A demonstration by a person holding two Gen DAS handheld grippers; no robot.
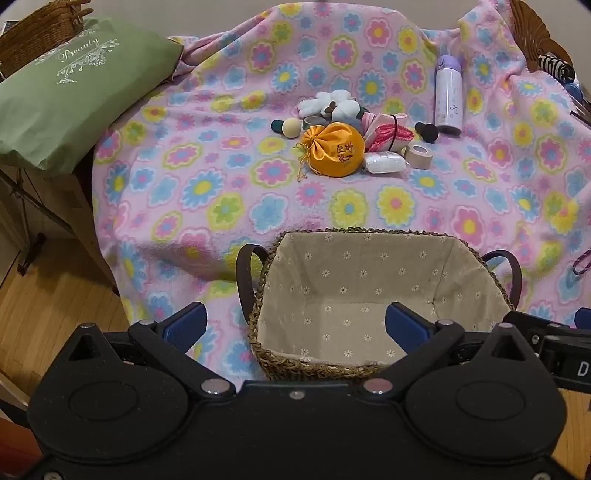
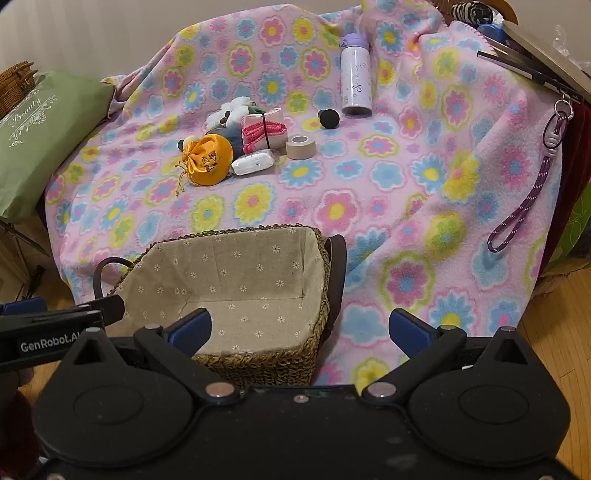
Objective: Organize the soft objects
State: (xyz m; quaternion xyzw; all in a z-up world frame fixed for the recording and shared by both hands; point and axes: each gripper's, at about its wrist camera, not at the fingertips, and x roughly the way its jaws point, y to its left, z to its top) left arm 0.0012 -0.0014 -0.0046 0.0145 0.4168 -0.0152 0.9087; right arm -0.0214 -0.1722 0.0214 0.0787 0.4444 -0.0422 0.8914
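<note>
Green pillow (image 1: 70, 96) cut off at left frame edge in both views. Wicker basket (image 1: 40, 33) upper left mostly hidden behind it. Pile centre frame: white plush (image 1: 332, 103) and grey item (image 2: 231, 134) partly covered by orange pouch (image 1: 334, 147) and pink cloth bundle (image 1: 384, 134), shapes unclear. Upper right: striped object (image 1: 556, 66) cropped, unidentifiable. Lined basket (image 1: 354, 295) near wall hidden behind the gripper body.

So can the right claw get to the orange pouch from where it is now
Probably yes. The right claw is open and empty, and the orange pouch lies at the pile's near edge; only the basket sits partly between.
</note>
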